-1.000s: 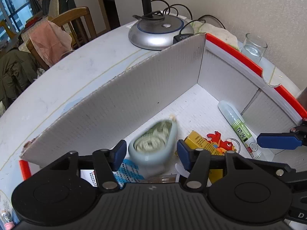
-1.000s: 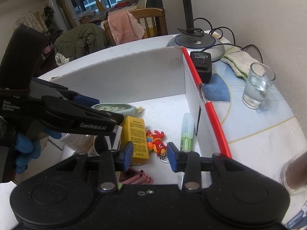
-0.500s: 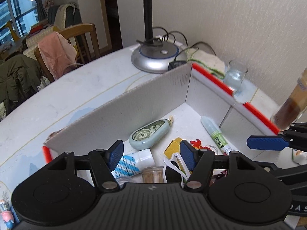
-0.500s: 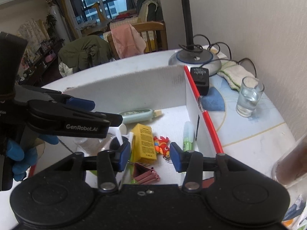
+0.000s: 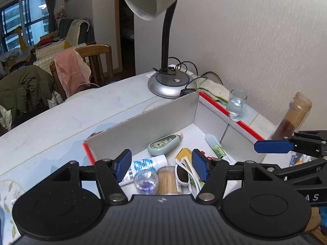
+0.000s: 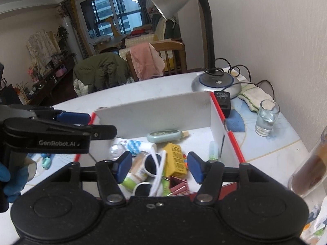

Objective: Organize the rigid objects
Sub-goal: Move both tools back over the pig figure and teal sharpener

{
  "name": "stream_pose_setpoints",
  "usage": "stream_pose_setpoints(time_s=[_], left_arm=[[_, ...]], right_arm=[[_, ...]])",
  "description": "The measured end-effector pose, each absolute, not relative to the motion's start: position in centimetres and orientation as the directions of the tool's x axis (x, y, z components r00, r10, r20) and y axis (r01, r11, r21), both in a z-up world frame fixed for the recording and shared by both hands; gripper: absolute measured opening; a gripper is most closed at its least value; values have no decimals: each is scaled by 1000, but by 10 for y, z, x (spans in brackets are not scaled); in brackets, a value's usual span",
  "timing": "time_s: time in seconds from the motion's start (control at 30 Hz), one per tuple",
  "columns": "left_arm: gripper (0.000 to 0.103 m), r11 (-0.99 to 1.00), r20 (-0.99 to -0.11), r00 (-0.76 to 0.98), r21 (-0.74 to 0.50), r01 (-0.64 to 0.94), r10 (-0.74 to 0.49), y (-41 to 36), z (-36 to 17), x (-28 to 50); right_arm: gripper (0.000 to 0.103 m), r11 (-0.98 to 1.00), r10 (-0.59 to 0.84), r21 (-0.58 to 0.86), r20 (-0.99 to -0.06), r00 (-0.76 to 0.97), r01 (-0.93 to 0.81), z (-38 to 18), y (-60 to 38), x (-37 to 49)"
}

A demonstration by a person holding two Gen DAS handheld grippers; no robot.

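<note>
Correction tape [image 5: 164, 144] lies in the white box [image 5: 143, 131]; your left gripper [image 5: 161, 164] and right gripper [image 6: 159, 166] gape wide, holding nothing.

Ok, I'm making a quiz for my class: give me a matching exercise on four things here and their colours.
Things:
1. correction tape
2. small box
3. sunglasses
4. binder clips

Colours:
a. white frame
b. pink
c. pale green
d. yellow

Pairs: 1-c, 2-d, 3-a, 4-b
</note>
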State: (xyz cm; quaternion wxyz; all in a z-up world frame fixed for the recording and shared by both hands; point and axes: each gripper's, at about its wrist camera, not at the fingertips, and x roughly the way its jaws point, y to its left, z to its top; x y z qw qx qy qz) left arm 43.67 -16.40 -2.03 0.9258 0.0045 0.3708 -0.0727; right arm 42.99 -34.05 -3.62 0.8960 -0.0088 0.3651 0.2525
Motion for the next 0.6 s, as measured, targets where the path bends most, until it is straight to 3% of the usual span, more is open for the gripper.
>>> stream_pose_setpoints(time_s=[0.1, 0.17, 0.2, 0.6], left_arm=[[65, 989, -671, 728, -60, 135, -140, -156, -13, 420], [76, 989, -666, 732, -66, 135, -144, -152, -10, 408], [77, 989, -660, 737, -65, 135, -144, -149, -9, 402], [82, 993, -634, 766, -111, 51, -110, -98, -1, 338]], right_arm=[[65, 867, 459, 172, -643, 614, -467, -29, -336, 418], [68, 865, 465, 174, -633, 619, -471, -25, -332, 410], [69, 862, 470, 177, -628, 620, -475, -23, -330, 407], [84, 842, 513, 204, -588, 625, -499, -13, -297, 362]])
